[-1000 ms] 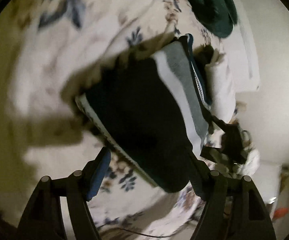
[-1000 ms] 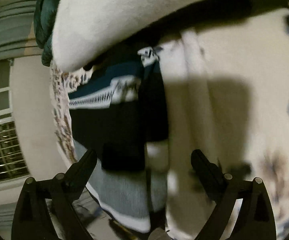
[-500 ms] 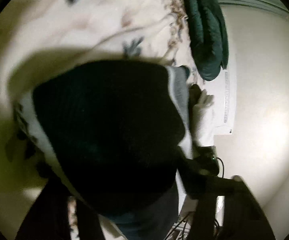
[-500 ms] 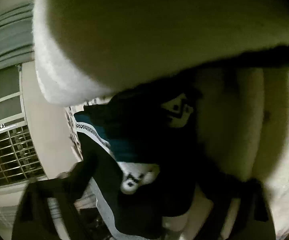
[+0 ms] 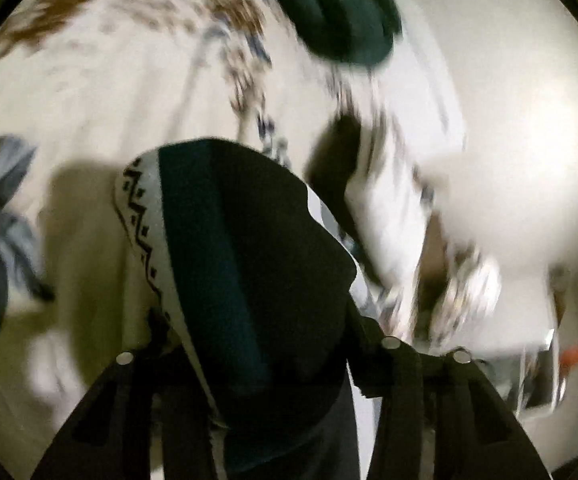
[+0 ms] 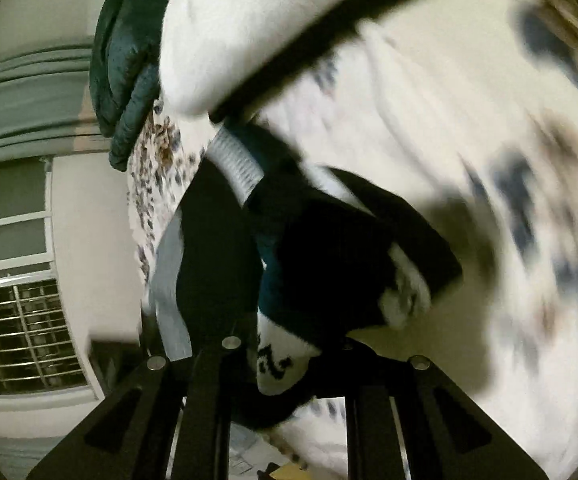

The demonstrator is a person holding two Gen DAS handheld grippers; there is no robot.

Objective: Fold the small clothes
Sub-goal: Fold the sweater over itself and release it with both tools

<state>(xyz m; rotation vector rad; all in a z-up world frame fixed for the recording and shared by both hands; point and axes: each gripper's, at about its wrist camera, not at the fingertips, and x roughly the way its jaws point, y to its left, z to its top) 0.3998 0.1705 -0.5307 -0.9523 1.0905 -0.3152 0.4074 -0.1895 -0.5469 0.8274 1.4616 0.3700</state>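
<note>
A small knit garment (image 5: 249, 260), black and teal with a grey patterned band, hangs bunched above the floral bedsheet (image 5: 109, 80). In the left wrist view it fills the gap of my left gripper (image 5: 257, 332). The cloth hides the pads, and the jaws are opening slightly while they still hold it. The right wrist view shows the same garment (image 6: 329, 260) gathered into my right gripper (image 6: 289, 344), whose jaws are closing tight on a fold of it. Both views are blurred by motion.
A dark green padded item (image 5: 341, 12) lies at the far edge of the bed, also the green item (image 6: 125, 68) in the right wrist view. A white pillow (image 6: 269, 20) lies above the garment. A barred window (image 6: 21, 332) and a white wall (image 5: 529, 120) stand beyond the bed.
Both grippers stood open over the garment lying on the sheet. They have since closed on it and lifted it, so it now hangs bunched between them.
</note>
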